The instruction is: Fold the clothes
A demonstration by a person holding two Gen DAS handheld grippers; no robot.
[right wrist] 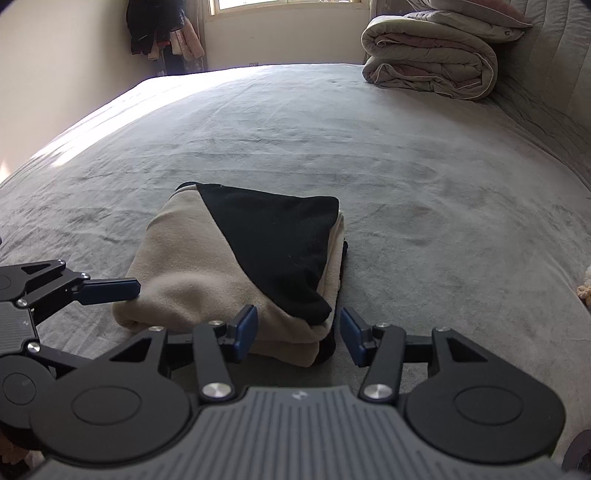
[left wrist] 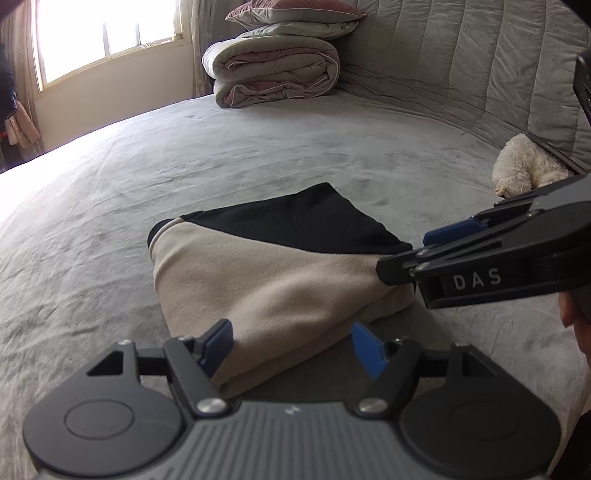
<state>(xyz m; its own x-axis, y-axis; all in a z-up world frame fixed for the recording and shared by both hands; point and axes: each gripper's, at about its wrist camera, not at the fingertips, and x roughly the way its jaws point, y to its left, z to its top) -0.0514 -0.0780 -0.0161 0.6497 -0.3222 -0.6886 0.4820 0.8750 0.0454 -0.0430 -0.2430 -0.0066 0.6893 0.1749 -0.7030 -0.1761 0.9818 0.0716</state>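
Note:
A folded beige and black fleece garment [left wrist: 266, 266] lies as a compact bundle on the grey bed cover [left wrist: 258, 147]. My left gripper [left wrist: 291, 345] stands open, its blue pads on either side of the bundle's near corner and not pressing it. In the right wrist view the same garment [right wrist: 207, 273] sits just ahead. My right gripper [right wrist: 298, 334] is open around its near right corner, with a gap beside the right pad. The right gripper [left wrist: 413, 254] also shows from the side at the bundle's right end. One of the left gripper's fingers [right wrist: 110, 290] rests at the bundle's left edge.
A rolled duvet [left wrist: 273, 70] with pillows on top sits at the far end against the padded headboard [left wrist: 480, 74]. A white plush toy [left wrist: 524, 170] lies near the right edge. Clothes [right wrist: 159, 29] hang beside the window. Grey bed cover stretches around the bundle.

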